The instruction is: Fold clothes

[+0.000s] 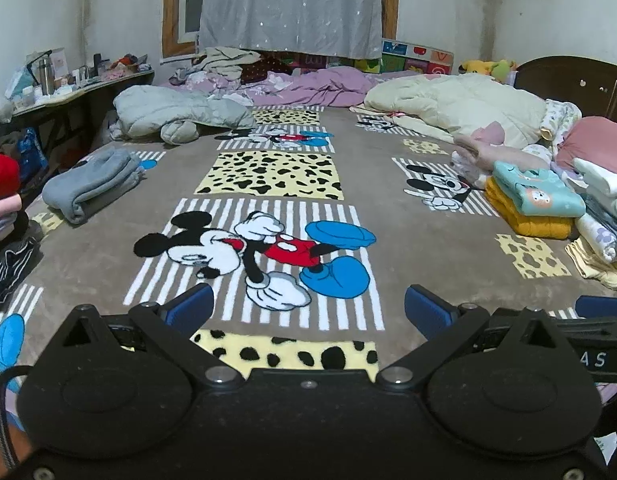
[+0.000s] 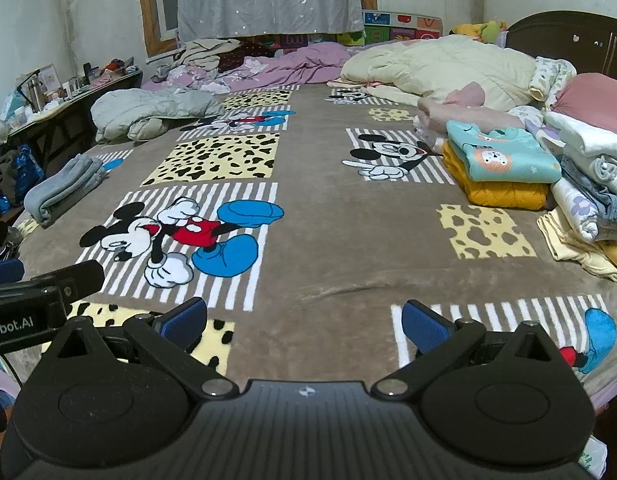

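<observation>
Both the left gripper (image 1: 306, 310) and right gripper (image 2: 304, 322) hover released over the cartoon-mouse blanket (image 2: 348, 220), holding nothing. The unfolded grey padded jacket (image 1: 176, 114) lies far left – probably light, puffy and slippery, best pinched at the shoulders or hem – while folded stacks (image 2: 504, 168) sit right

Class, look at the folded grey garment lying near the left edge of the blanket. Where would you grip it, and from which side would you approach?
Probably best: take the grey garment at its rounded, rolled near end, where the layers stack thick, coming in low from the front along the blanket. The open left gripper is on that side of the bed, so it seems better placed than the right gripper.
</observation>
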